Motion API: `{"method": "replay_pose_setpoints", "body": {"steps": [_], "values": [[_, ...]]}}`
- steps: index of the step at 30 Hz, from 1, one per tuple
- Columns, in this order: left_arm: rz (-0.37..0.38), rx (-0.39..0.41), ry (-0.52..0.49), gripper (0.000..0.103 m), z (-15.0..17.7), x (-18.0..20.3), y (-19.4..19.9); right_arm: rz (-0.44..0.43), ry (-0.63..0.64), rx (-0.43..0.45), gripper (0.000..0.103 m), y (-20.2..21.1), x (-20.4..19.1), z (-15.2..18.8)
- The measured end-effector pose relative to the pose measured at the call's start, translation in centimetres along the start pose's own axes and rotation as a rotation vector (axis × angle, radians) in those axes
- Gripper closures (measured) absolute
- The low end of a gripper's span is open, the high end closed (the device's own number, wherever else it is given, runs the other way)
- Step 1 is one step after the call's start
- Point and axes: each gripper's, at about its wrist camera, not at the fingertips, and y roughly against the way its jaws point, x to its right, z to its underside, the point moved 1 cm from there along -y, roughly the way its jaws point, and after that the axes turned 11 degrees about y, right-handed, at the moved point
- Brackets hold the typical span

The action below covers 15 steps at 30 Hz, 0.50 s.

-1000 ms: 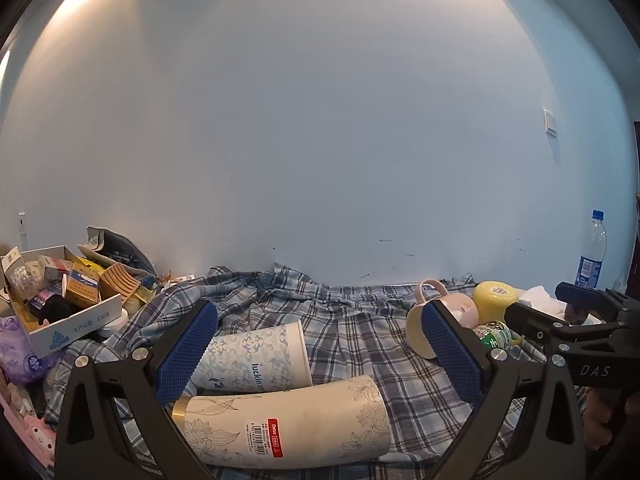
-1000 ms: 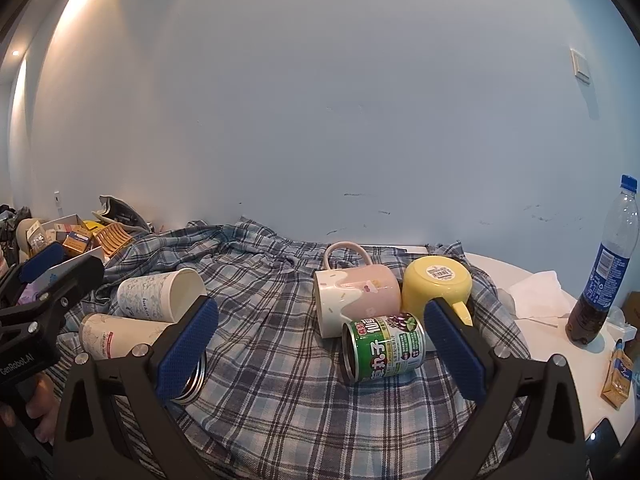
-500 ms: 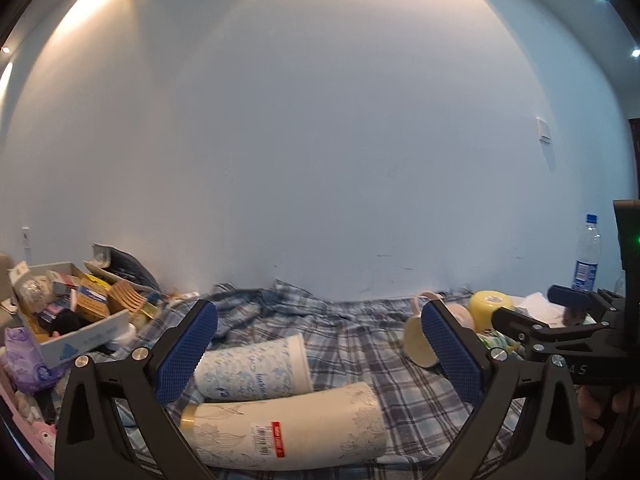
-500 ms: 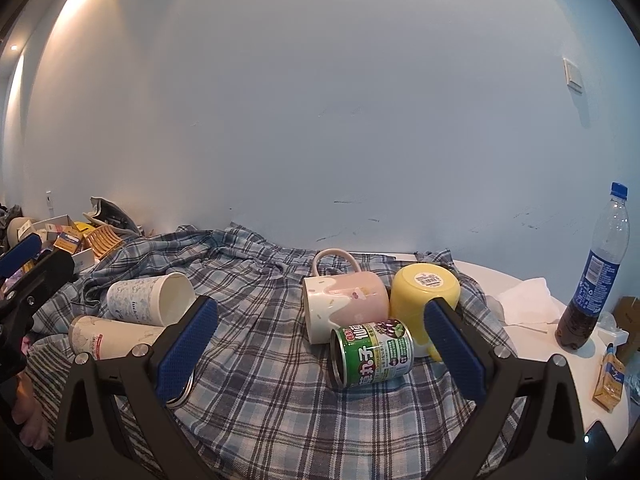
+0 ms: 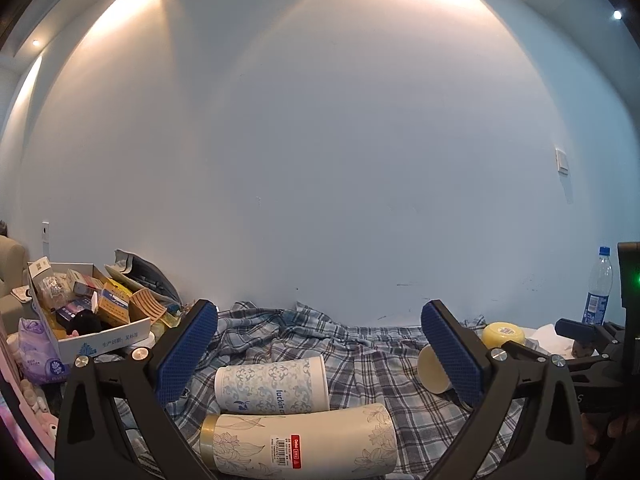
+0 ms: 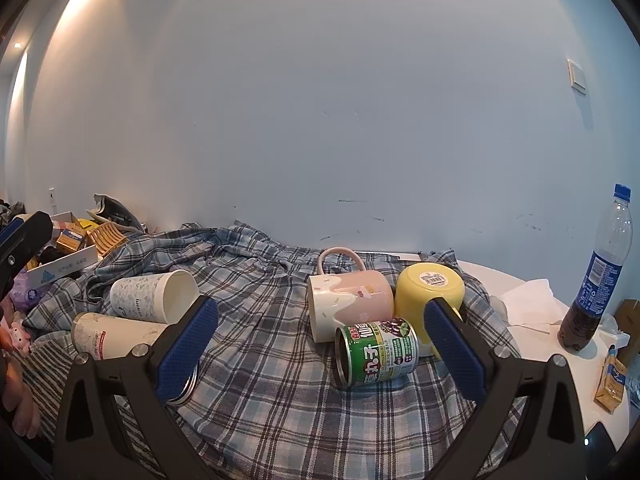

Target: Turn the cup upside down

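Observation:
Several cups lie on a plaid cloth (image 6: 260,392). A blue-patterned paper cup (image 5: 272,385) and a cream floral tumbler (image 5: 300,442) lie on their sides just in front of my open, empty left gripper (image 5: 320,354). In the right wrist view a pink mug (image 6: 350,300) lies on its side, a yellow cup (image 6: 430,290) stands upside down beside it, and a green can (image 6: 376,352) lies in front. My right gripper (image 6: 320,354) is open and empty, a little short of the can. The paper cup (image 6: 154,298) and tumbler (image 6: 108,336) show at its left.
A cardboard box of clutter (image 5: 80,312) sits at the left edge of the cloth. A cola bottle (image 6: 596,276), a tissue (image 6: 528,304) and a small packet (image 6: 610,380) stand on the white table (image 6: 568,384) at the right. A wall rises close behind.
Both grippers have tilted up or drawn back a little, so the cups sit lower in both views. Nothing was grasped and the cups have not moved.

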Motion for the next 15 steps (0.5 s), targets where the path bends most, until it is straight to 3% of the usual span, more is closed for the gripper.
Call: {"method": "replay_pose_setpoints", "body": {"steps": [15], "values": [[0.002, 0.036, -0.024, 0.0, 0.01, 0.53, 0.68, 0.001, 0.005, 0.013, 0.001, 0.35, -0.16, -0.16]]}}
